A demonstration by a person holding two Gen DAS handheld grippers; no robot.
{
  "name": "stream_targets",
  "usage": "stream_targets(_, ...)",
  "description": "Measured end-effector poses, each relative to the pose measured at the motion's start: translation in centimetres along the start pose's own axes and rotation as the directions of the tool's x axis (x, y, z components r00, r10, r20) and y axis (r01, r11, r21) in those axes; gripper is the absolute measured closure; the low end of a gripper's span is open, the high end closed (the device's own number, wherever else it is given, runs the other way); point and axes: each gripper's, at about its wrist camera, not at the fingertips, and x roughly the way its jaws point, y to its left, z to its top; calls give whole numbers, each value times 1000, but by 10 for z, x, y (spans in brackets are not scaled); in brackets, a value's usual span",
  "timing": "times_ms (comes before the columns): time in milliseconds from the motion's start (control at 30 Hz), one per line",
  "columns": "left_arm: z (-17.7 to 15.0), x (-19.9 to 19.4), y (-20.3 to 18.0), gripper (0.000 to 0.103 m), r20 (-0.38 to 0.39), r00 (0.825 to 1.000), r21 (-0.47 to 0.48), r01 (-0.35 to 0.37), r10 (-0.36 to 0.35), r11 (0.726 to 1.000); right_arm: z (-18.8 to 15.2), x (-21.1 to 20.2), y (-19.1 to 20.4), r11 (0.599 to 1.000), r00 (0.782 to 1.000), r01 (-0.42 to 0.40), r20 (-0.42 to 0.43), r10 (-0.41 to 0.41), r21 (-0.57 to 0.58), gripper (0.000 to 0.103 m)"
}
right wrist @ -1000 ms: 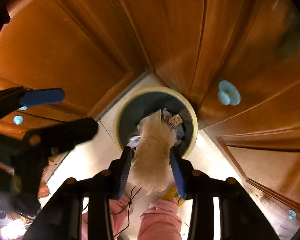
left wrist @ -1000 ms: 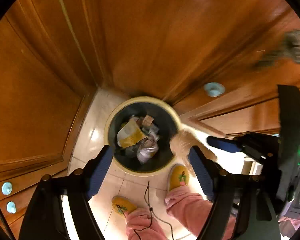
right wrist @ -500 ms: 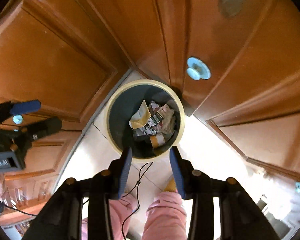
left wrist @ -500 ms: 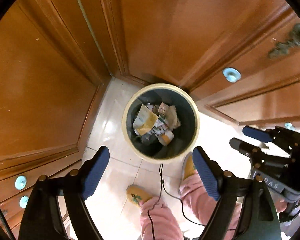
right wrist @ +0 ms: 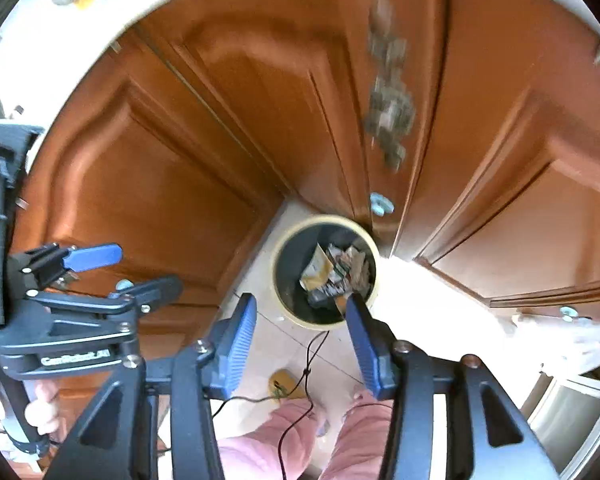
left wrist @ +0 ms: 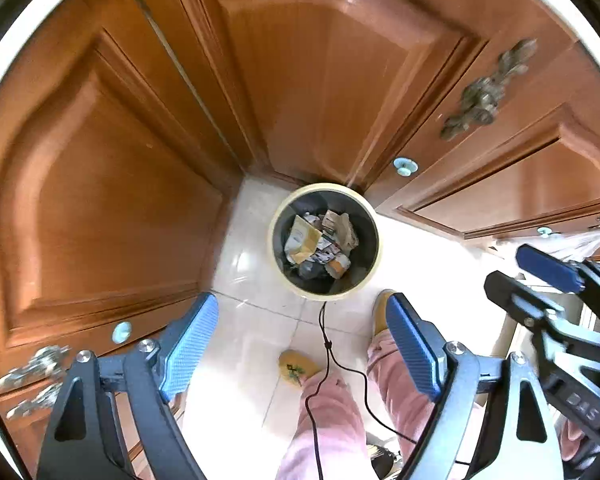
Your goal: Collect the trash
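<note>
- the trash bin stands on the pale tiled floor, tucked into the corner where the wooden cabinet doors meet.
- crumpled trash lies inside it.
- left claw hangs well above the bin, pointing down, jaws spread wide with nothing between them.
- right claw is also above the bin, jaws just opened further, parted and empty; the bin shows beyond its tips.

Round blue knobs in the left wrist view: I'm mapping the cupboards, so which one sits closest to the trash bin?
The round blue knob on the door just up-right of the trash bin; the others sit farther off, lower left and far right.
</note>
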Motion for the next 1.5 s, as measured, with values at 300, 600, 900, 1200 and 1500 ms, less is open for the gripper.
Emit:
stream_targets(300,2,-106,-3,18,120,992,28,23,-27,999,10,-101,17,996,992,7,128,-19,93,48)
stream_targets(600,14,-196,-3,18,284,958,14,28,-30,1000,30,-178,48,997,959,41,276,-60,72,48)
stream_targets(900,39,-273,-21,18,415,910,35,-5,-10,999,64,-239,57,991,946,21,317,-62,130,48)
stream_targets(1200,61,-317,-33,18,486,874,31,-19,2,999,89,-278,53,988,914,44,393,-100,149,48)
stream_targets(1500,84,-321,-41,18,490,872,13,-26,16,1000,112,-280,45,988,901,72,415,-123,137,47)
